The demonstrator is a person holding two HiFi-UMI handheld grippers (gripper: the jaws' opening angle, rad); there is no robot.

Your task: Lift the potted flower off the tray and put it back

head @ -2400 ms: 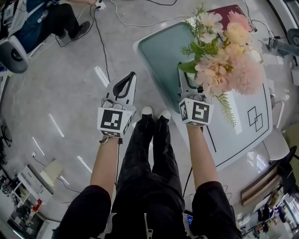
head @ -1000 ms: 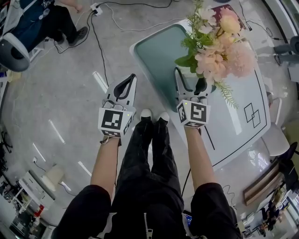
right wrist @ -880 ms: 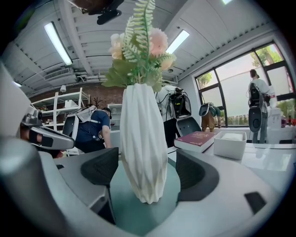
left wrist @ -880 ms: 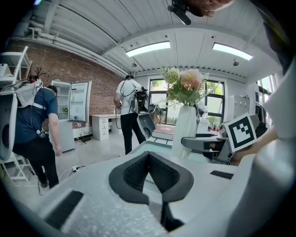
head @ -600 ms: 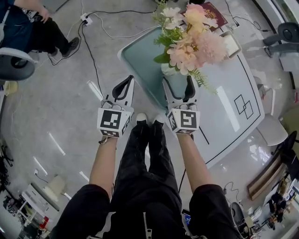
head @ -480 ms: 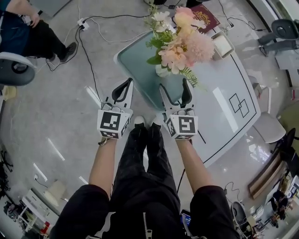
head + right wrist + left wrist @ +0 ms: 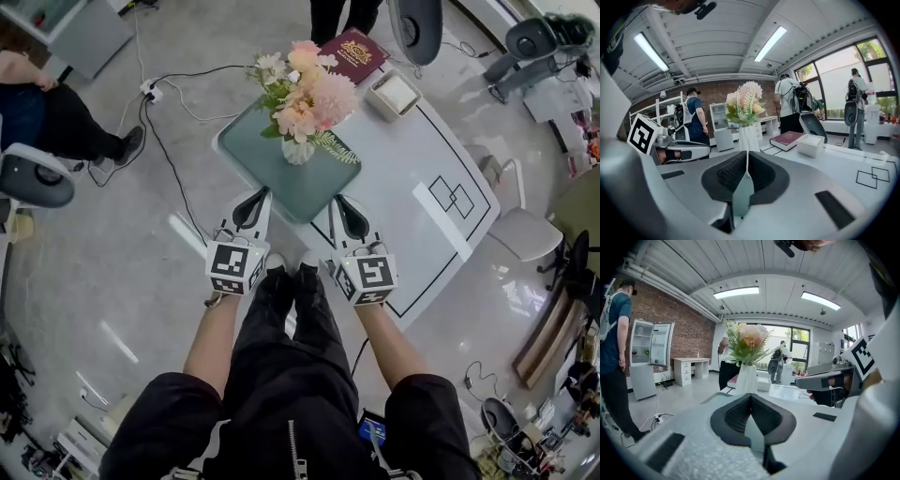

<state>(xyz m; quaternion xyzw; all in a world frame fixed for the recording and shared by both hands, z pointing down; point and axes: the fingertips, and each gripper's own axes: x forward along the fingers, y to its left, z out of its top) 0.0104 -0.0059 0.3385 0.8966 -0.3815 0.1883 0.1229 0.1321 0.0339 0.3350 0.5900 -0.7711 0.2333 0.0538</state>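
Nearest the camera in the head view are the person's black trousers (image 7: 281, 375) and 2 bare forearms, each reaching forward to a gripper with a marker cube on its back. The left gripper (image 7: 258, 199) has its jaws pressed together with nothing between them, which the left gripper view confirms, the dark pads (image 7: 740, 418) meeting along 1 line. The right gripper (image 7: 339, 204) has just been closing its jaws, and they now sit together on nothing, as the right gripper view shows along the seam where they meet (image 7: 746, 159). Both grippers hang side by side in the air at the near edge of the teal tray (image 7: 272, 178), touching neither it nor anything on it. The tray lies on the near left corner of the white bench (image 7: 403, 159). The potted flower (image 7: 298, 150) stands upright on the far part of the tray, a white pot under pink, cream and green blooms, well apart from both grippers and centred ahead of each pair of jaws in the 2 gripper views. To the right, 2 overlapping black squares (image 7: 453, 197) are drawn on the bench. Further back sits a white box (image 7: 394, 94), then a dark red book (image 7: 354, 54) at the far end. On the grey floor (image 7: 141, 244) to the left run black and white cables (image 7: 178, 103), and a seated person (image 7: 56, 122) shows at the left edge.
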